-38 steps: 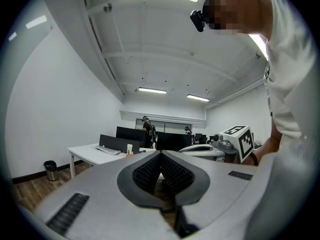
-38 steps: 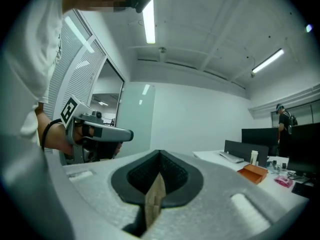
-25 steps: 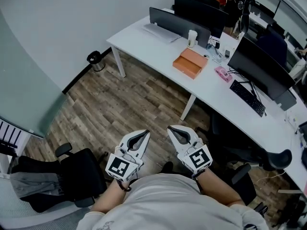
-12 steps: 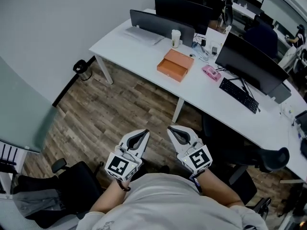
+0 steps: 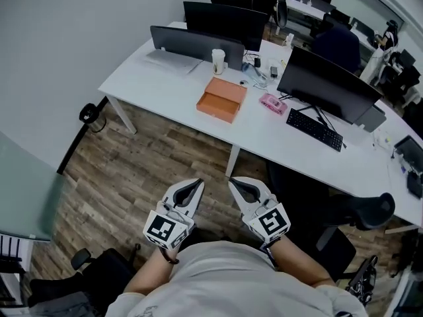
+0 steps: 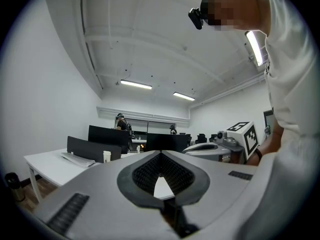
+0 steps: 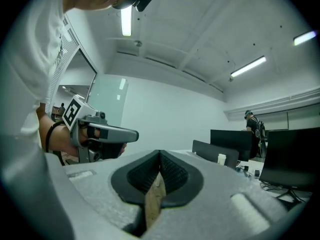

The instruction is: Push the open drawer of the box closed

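Two grippers, left (image 5: 193, 189) and right (image 5: 239, 186), are held side by side at the waist, ribbed black pads together on nothing. Well ahead of both, the flat orange box (image 5: 221, 100), drawer presumably unshut, lies on the smooth white desk (image 5: 158, 78). It has drifted leftward across the head view, so the approach is apparently under way.

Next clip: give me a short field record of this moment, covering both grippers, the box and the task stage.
left gripper: shut, empty, held close to the person's chest
right gripper: shut, empty, beside the left one
box: orange, on the white desk, near a cup
drawer: too small to tell how far out it stands
contact: none; both grippers are above the wood floor, well short of the desk
task stage: push not yet begun
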